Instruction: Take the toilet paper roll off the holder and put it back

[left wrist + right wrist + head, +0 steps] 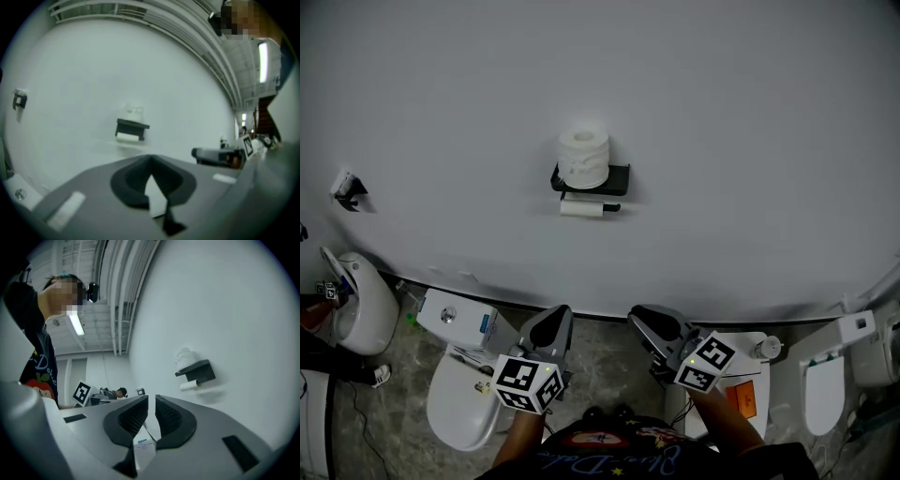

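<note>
A black wall holder [592,178] hangs on the white wall. One white toilet paper roll [583,157] stands upright on its shelf, and a second roll [581,208] lies on the bar underneath. Both my grippers are low and well short of the wall. The left gripper [551,321] is shut and empty, and so is the right gripper [649,321]. In the left gripper view, the holder [132,125] and its lower roll [127,137] are far beyond the closed left gripper [151,161]. In the right gripper view, the holder [197,370] sits up and to the right of the right gripper [151,399].
A white toilet [461,398] with its tank [457,319] stands below left, another toilet [358,302] at far left, and a third [825,386] at right. A small black fitting [347,190] is on the wall at left. A bottle [766,349] stands near the right gripper.
</note>
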Demonstrator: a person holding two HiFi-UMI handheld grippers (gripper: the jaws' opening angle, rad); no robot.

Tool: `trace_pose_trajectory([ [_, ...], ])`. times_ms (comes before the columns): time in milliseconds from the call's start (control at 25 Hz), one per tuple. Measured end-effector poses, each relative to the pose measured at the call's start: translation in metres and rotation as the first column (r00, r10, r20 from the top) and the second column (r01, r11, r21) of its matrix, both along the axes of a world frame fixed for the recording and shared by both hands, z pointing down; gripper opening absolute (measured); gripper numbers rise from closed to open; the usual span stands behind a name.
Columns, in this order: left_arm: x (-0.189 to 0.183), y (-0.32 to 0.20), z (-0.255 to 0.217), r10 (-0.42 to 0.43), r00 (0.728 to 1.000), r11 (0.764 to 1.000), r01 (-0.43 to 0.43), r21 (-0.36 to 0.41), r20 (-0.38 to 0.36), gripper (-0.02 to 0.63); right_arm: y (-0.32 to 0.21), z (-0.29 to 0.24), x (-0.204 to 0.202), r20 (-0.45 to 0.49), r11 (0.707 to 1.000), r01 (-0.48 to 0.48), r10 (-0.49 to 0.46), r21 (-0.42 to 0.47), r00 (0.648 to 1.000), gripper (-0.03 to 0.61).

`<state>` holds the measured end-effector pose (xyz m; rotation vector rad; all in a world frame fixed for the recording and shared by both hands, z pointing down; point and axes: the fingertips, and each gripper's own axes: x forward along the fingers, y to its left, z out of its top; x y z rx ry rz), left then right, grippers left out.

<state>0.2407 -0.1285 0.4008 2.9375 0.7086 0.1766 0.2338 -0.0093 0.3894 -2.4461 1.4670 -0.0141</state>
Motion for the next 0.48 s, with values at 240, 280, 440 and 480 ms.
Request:
trace_pose_trajectory([
  [240, 0.003, -0.015, 0.0, -0.044, 0.999, 0.999, 0.044, -0.004, -0.003, -0.003, -0.036, -0.083, 0.061, -0.167, 0.962, 0.198, -0.23, -0.186, 0.959, 0.15],
  [280, 0.003, -0.022, 0.002, -0.065, 0.998, 0.998, 0.065, -0.012, 0.002, -0.003, -0.042, -0.099, 0.072, -0.207, 0.95, 0.204, -0.254, -0.236, 0.945, 0.152],
  [440, 0.004, -0.039, 0.009, -0.129, 0.992, 0.991, 0.129, -0.028, 0.015, -0.003, -0.065, -0.157, 0.124, -0.331, 0.896, 0.168, -0.319, -0.411, 0.888, 0.201],
  [480, 0.004, -0.041, 0.009, -0.134, 0.991, 0.99, 0.135, -0.032, 0.017, -0.003, -0.071, -0.166, 0.137, -0.343, 0.876, 0.156, -0.334, -0.456, 0.878, 0.213],
])
